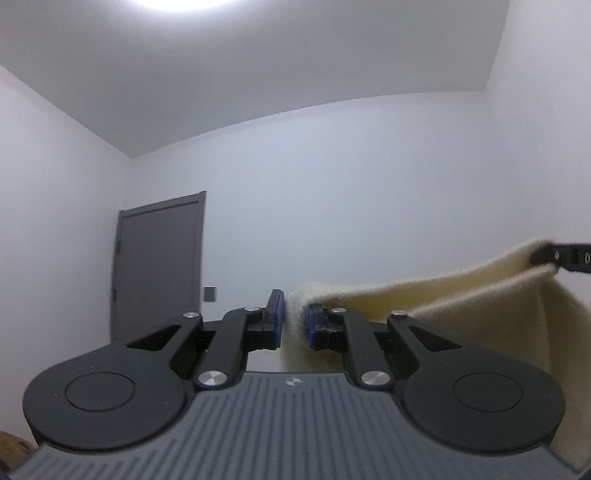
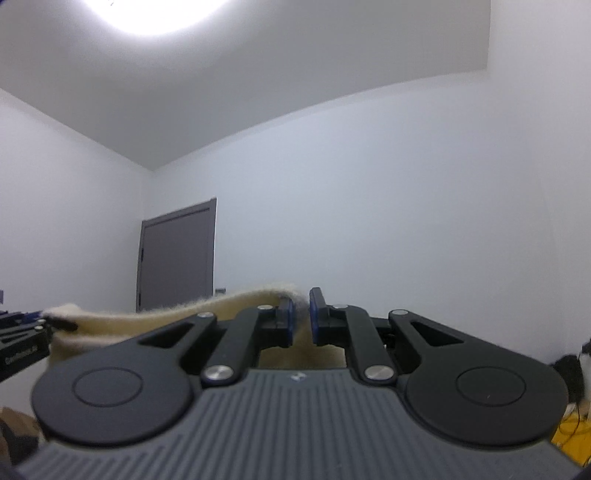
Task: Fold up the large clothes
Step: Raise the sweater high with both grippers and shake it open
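Both sets of jaws are clamped tight on cloth. In the left wrist view, the left gripper (image 1: 294,321) has its blue pads pinching a fuzzy corner of the cream-coloured fleece garment (image 1: 461,306) at centre frame, the fabric squeezed into the narrow gap between them. In the right wrist view, the right gripper (image 2: 301,317) does the same: blue pads nipped on a thin fold of that cream fleece at centre frame, almost fully closed.

Moving outward, the fleece runs from the left gripper's pads toward the right edge of the left view, where the black tip of the other gripper holds the far corner. The top edge sags a little between the two holds, and the cloth hangs below, out of sight under the gripper bodies. In the right view the same edge stretches off to the lower left.

Beyond that, both cameras tilt upward onto white walls, a grey door (image 1: 159,266) at left of centre, and a bright ceiling light (image 2: 155,11) at the top edge.

This looks like the lift-and-spread step: the garment held up by two corners, off whatever surface lies below. The next move probably calls for keeping both grips firm, tensioning the top edge, then bringing it down evenly to lay a fold. How much cloth hangs below can't be seen.
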Action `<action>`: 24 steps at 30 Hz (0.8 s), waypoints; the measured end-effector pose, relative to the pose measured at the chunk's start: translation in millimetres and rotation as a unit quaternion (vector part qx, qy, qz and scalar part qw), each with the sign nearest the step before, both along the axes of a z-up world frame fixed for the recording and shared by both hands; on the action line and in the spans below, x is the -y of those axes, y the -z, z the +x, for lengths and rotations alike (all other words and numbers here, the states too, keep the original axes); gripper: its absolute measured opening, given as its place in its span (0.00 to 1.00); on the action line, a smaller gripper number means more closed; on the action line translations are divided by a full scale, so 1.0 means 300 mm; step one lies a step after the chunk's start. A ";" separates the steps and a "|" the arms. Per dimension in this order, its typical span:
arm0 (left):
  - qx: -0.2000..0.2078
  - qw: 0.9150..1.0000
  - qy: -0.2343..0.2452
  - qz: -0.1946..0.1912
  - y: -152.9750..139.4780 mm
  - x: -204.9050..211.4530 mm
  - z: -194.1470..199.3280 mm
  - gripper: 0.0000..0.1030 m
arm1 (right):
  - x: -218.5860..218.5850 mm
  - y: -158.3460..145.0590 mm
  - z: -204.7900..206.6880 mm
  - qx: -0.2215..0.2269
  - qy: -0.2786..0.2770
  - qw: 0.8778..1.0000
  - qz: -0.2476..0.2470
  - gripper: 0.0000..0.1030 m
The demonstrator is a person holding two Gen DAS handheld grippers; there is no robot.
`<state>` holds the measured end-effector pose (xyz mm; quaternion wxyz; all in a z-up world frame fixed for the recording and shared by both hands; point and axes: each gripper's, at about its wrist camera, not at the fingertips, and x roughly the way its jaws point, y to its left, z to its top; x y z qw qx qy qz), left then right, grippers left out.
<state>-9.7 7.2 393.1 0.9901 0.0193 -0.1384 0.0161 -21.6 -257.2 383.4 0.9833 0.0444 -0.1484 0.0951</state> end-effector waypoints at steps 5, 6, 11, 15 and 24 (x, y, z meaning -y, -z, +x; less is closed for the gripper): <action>-0.044 0.998 0.034 -0.009 -0.101 0.038 0.129 0.15 | 0.054 -0.085 0.109 -0.026 -0.001 1.000 -0.008 0.10; -0.058 0.998 0.038 -0.007 -0.091 0.053 0.173 0.15 | 0.058 -0.076 0.142 -0.038 0.003 0.999 -0.012 0.10; -0.132 0.990 0.040 -0.003 0.100 0.138 0.475 0.15 | 0.112 0.104 0.403 -0.117 0.012 0.993 -0.007 0.11; -0.185 0.982 0.038 -0.013 0.338 0.167 0.760 0.15 | 0.148 0.309 0.660 -0.159 0.027 0.987 0.009 0.11; -0.316 0.947 0.043 -0.050 0.956 0.247 1.532 0.15 | 0.169 0.895 1.413 -0.256 0.065 0.964 0.029 0.11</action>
